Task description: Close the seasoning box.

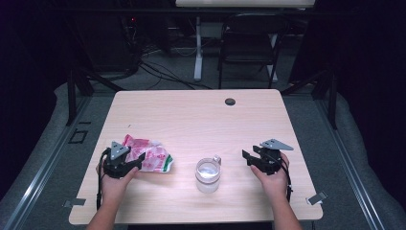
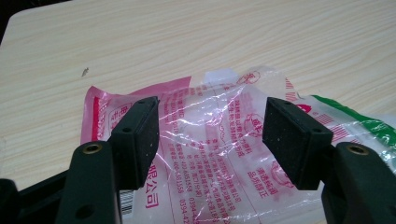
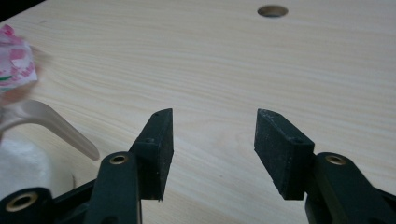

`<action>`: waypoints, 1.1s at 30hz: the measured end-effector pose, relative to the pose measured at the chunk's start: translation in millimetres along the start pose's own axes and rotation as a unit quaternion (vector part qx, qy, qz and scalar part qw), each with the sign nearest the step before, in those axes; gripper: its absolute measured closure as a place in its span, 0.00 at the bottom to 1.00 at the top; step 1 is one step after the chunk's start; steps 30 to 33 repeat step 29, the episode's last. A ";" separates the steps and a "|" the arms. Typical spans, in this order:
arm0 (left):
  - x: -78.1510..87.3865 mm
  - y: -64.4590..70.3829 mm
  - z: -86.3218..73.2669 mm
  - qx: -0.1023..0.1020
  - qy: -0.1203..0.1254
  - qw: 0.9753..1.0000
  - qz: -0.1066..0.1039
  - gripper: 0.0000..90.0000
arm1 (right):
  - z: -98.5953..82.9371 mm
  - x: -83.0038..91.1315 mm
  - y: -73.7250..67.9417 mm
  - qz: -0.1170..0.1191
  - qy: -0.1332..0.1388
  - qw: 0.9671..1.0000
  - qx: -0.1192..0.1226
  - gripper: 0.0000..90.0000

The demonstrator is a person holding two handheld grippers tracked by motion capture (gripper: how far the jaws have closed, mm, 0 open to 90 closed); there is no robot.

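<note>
pink-printed clear bag (image 2: 219,140), pale woodgrain table (image 1: 191,115)

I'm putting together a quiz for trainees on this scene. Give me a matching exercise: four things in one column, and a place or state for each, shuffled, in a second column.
Things:
1. plastic bag
2. clear measuring cup
3. left gripper
4. round hole

Places or states:
A. near the table's far edge
B. open, fingers over the bag
C. crumpled, pink and green print
D. between the two hands

Pairs: 1-C, 2-D, 3-B, 4-A

Crumpled pink-printed plastic bag (image 1: 151,156) lies flat beside clear cup (image 1: 208,175).
</note>
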State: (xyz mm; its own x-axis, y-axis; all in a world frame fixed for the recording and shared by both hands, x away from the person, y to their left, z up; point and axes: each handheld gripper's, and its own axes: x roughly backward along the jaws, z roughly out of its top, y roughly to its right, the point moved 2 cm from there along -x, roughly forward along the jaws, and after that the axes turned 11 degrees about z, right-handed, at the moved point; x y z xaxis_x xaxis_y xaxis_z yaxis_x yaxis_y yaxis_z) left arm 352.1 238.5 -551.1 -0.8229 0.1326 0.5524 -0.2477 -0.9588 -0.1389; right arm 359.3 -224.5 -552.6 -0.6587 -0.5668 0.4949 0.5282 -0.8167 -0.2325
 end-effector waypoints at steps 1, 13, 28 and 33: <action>-1.4 0.6 -0.5 -0.001 -0.004 1.000 -0.001 0.41 | -1.1 -1.1 0.5 0.002 -0.004 1.000 -0.001 0.52; -6.1 8.6 -1.4 -0.018 -0.020 1.000 -0.008 0.41 | -8.2 -21.5 -17.2 -0.003 -0.037 0.998 0.046 0.51; -9.1 9.6 -1.8 -0.025 -0.029 0.999 -0.007 0.41 | -9.1 -25.6 -18.8 -0.011 -0.042 0.998 0.051 0.50; -8.9 9.1 -1.7 -0.023 -0.029 0.999 -0.006 0.41 | -8.8 -25.0 -18.7 -0.013 -0.039 0.998 0.050 0.49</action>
